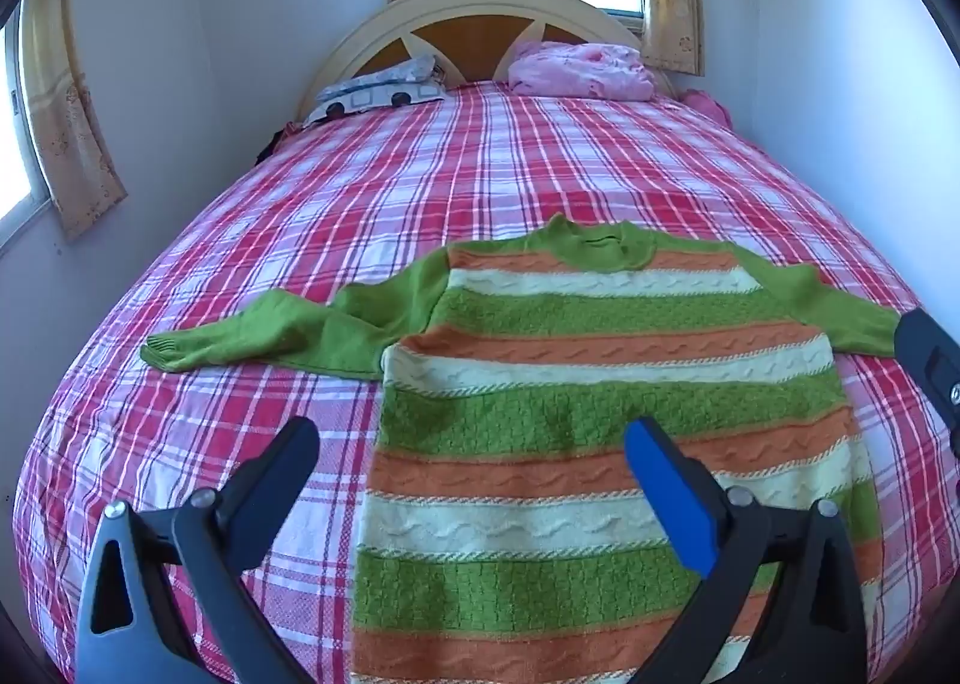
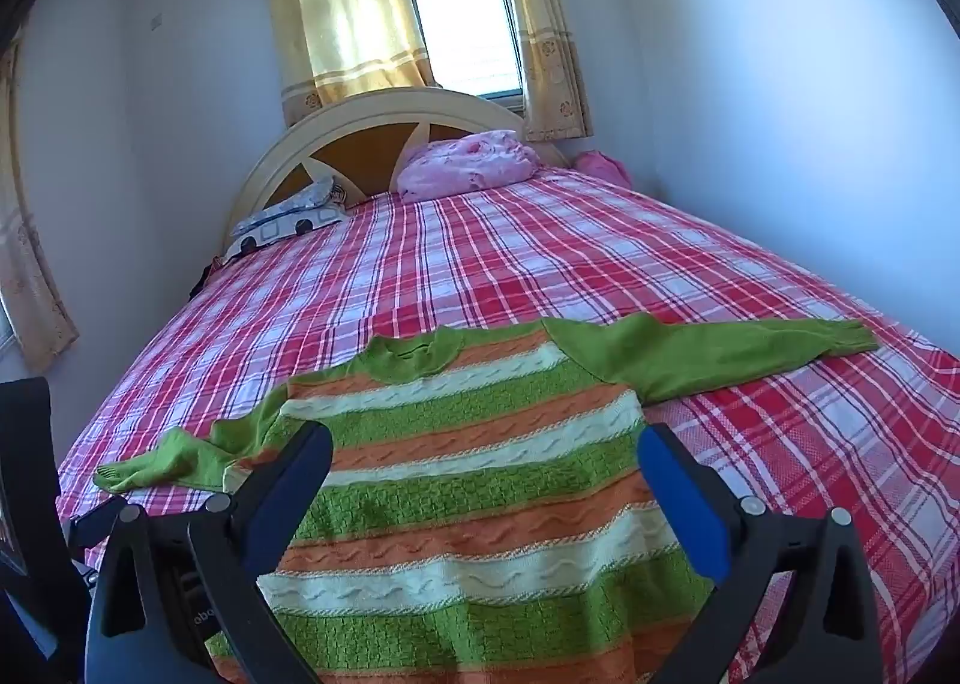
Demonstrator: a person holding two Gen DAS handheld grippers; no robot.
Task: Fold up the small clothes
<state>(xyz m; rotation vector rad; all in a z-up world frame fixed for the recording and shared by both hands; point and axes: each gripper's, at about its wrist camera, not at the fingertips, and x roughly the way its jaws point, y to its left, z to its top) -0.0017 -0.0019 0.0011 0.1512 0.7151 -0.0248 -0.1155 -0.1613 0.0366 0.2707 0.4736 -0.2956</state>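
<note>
You are in a home bedroom. A bed (image 2: 540,264) with a red and white plaid cover fills most of the room, its arched cream headboard (image 2: 360,114) against the far wall. Two pillows (image 2: 468,162) lie at its head, one pink, one patterned. Behind it a window (image 2: 462,24) is hung with yellow curtains (image 2: 336,24). Plain pale walls (image 2: 750,84) close in on both sides.
</note>
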